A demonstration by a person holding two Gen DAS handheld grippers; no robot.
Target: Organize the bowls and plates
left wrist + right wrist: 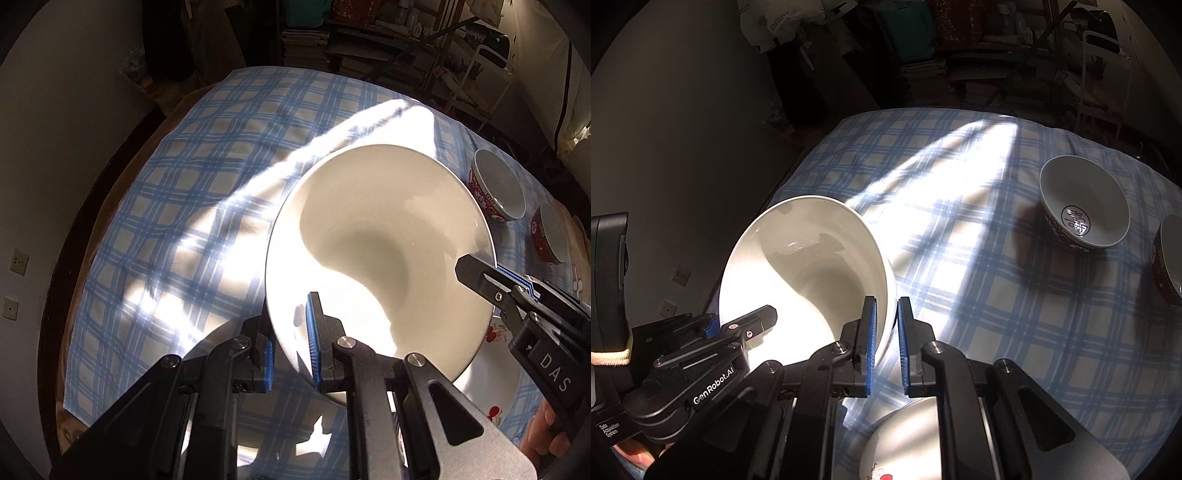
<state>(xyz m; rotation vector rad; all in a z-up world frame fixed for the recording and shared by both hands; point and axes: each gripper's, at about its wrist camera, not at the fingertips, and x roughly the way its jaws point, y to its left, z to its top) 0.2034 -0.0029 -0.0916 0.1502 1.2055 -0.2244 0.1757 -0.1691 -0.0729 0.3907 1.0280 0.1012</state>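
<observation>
Both grippers clamp same white plate [369, 236], lifted off checked cloth [155, 192], tilted.
L gripper [291, 343]: jaws pinched on near rim.
R gripper [885, 339]: jaws nearly shut on opposite rim.
Plate hangs over table's near-left part; 2 red bowls [1084, 205] sit well apart, far right. Another dish [901, 443] w/ red print lies below on cloth.
Risks: thin rim grip + glazed surface, so slip likely if hands drift apart or twist unevenly. Tilt may worsen it. Lowering blind could knock plate on dish beneath and chip it.
</observation>
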